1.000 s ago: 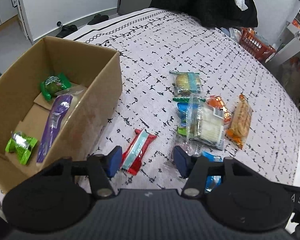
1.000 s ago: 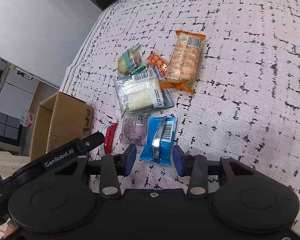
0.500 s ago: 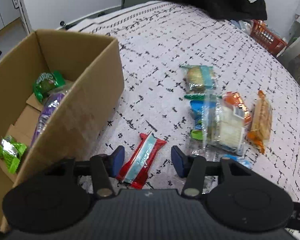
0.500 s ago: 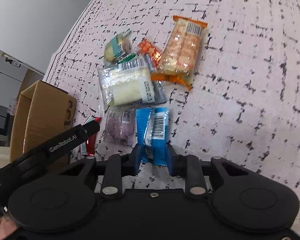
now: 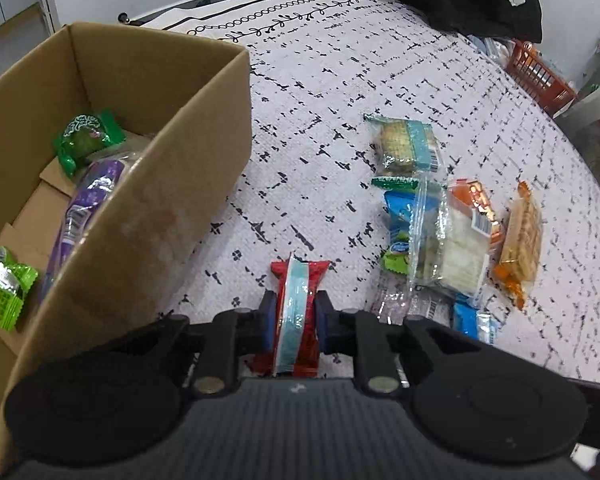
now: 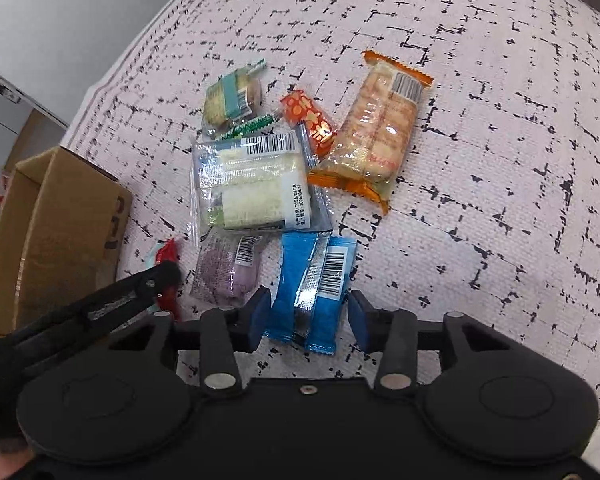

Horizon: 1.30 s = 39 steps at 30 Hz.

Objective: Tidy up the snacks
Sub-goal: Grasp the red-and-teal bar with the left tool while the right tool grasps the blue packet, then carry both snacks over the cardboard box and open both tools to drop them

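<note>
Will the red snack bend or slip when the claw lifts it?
The red snack is a thin foil bar, so probably light. The left claw pinches its near half; the far end may droop slightly. The shiny wrapper might slip.

Between the blue pads of the left fingers (image 5: 269, 320) sits a red wrapper with a pale teal stripe (image 5: 296, 304); left of them, the brown cardboard box (image 5: 148, 216) holds green and purple packets. Between the right fingers (image 6: 256, 316) lies a blue packet with a silver seam (image 6: 314, 284), beyond it an orange-ended biscuit pack (image 6: 376, 136), all on a white cloth with black dashes (image 6: 500, 160).
</note>
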{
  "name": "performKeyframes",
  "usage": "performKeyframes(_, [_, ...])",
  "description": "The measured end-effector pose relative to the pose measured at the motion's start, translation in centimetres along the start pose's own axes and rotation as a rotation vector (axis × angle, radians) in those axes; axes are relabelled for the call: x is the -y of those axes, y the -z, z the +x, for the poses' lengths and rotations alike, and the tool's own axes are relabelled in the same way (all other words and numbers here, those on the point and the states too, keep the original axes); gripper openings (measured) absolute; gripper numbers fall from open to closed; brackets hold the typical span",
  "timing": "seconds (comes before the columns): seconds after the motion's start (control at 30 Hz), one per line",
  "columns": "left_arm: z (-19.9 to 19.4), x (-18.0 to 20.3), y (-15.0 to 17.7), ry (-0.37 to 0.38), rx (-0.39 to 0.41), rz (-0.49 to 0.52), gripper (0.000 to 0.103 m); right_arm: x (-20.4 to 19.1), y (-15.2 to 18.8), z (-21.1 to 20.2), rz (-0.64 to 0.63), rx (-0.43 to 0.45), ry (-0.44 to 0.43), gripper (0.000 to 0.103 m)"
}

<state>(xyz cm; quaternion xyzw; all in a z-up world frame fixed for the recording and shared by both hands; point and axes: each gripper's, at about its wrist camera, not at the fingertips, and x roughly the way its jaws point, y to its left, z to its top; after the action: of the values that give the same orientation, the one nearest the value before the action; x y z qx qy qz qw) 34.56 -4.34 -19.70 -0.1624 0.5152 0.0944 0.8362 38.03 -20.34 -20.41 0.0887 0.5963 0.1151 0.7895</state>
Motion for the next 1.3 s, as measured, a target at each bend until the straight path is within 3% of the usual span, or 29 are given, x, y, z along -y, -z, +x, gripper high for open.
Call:
performKeyframes(0.03, [-0.2,-0.1,0.0,0.006,0.001,-0.003,0.019,-0.3,0.0,0.1,-0.012,0.000,0.014,0.042])
performKeyframes(0.07, [-0.5,-0.1,0.0,0.011,0.003,-0.005,0.019,-0.5,0.0,0.2,-0.025,0.000,0.032,0.035])
performKeyframes(0.2, [-1.7,-0.1,-0.2,0.036,0.012,0.007,0.019,-0.7,0.0,0.0,-0.026,-0.001,0.038,0.028])
performKeyframes(0.43, [-3.9,0.0,0.2,0.059,0.016,0.017,0.019,-1.2,0.5,-2.2,-0.019,0.030,0.024,0.028])
performKeyframes(0.97, [-11.0,-0.1,1.4,0.138,0.119,0.038,0.019,-3.9,2.6,-9.2,-0.025,0.172,-0.042,0.028])
performKeyframes(1.3, [-14.3,-1.7,1.8,0.140,0.171,0.012,0.019,-5.4,4.1,-12.4,-0.037,0.244,-0.077,0.028])
